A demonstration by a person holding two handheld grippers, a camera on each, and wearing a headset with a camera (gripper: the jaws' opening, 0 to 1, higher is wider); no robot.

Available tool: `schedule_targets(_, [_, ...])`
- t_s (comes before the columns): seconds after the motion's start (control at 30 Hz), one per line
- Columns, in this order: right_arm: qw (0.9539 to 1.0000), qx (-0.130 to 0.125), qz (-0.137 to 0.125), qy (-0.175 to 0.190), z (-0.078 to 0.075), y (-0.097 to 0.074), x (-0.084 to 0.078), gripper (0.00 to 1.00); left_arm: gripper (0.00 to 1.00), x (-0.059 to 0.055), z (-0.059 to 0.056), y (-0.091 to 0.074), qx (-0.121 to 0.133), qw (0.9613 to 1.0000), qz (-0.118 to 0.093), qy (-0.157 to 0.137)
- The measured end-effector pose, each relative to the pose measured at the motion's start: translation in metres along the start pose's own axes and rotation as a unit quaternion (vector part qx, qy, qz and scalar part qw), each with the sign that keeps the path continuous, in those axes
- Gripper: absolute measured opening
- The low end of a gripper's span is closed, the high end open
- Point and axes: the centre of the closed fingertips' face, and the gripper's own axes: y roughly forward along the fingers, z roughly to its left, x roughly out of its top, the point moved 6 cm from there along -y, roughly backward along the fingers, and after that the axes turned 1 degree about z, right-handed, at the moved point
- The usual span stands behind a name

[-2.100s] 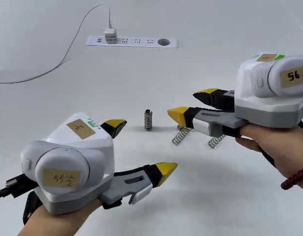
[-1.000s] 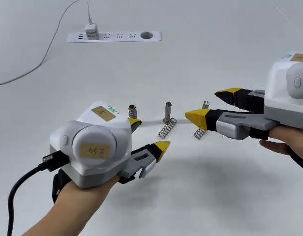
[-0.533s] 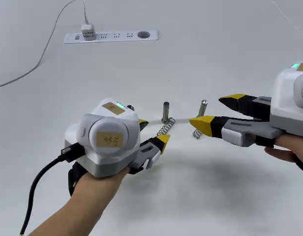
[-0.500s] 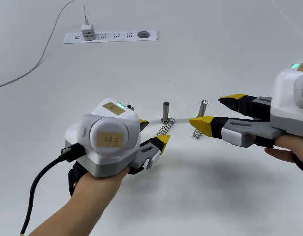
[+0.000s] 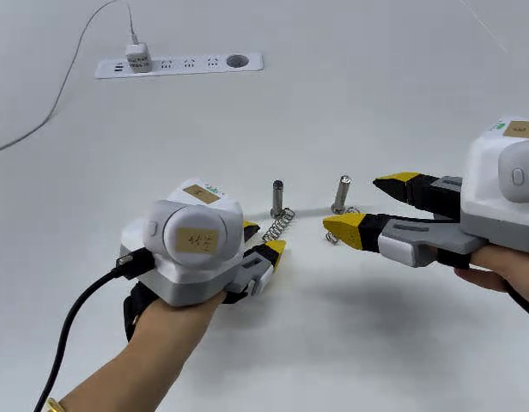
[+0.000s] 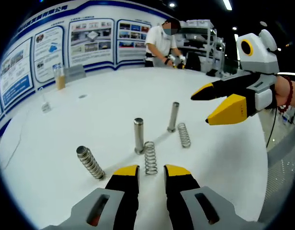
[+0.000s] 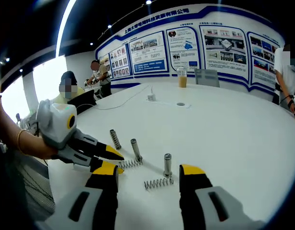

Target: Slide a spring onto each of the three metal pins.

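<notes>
While 1 silvery coiled wire spring [image 6: 90, 163] already sleeves the leftmost steel pin [image 6: 81, 151], the middle pin [image 6: 139, 135] and right pin [image 6: 173, 116] stand bare on the white table [image 5: 247, 343]. The near loose spring [image 6: 150, 157] lies just ahead of the left gripper [image 6: 151, 168], narrowly parted, empty. The far loose spring [image 7: 158, 182] lies by the right gripper [image 7: 150, 168], wide open, empty.

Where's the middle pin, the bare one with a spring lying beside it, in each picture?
Head view: the middle pin stands just left of centre, beyond the left gripper's tips.
Left gripper view: it stands at centre, above that gripper's yellow tips.
Right gripper view: left of centre, beside the left gripper's tips.
Shared landmark: the loose spring lying at its foot.
</notes>
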Motion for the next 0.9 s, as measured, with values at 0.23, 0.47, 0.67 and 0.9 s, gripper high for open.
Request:
schedule_targets(0.23, [1.0000, -0.003, -0.001, 0.005, -0.0015, 0.0003, -0.0014, 0.52, 0.18, -0.0012, 0.0008, 0.0052, 0.002, 0.9999, 0.004, 0.012])
schedule_targets(0.47, [1.0000, -0.005, 0.001, 0.004, -0.0016, 0.0001, -0.0023, 0.52, 0.14, -0.0012, 0.0009, 0.0060, 0.003, 0.9995, 0.006, 0.031])
schedule_targets(0.67, [1.0000, -0.006, 0.006, 0.000, -0.0012, -0.0010, -0.0021, 0.52, 0.11, -0.0008, 0.0012, 0.0058, 0.004, 0.9994, 0.007, 0.033])
schedule_targets(0.9, [0.9999, -0.006, 0.004, 0.010, -0.0004, -0.0022, 0.0004, 0.52, 0.10, -0.0019, 0.0007, 0.0031, 0.003, 0.9990, 0.010, 0.045])
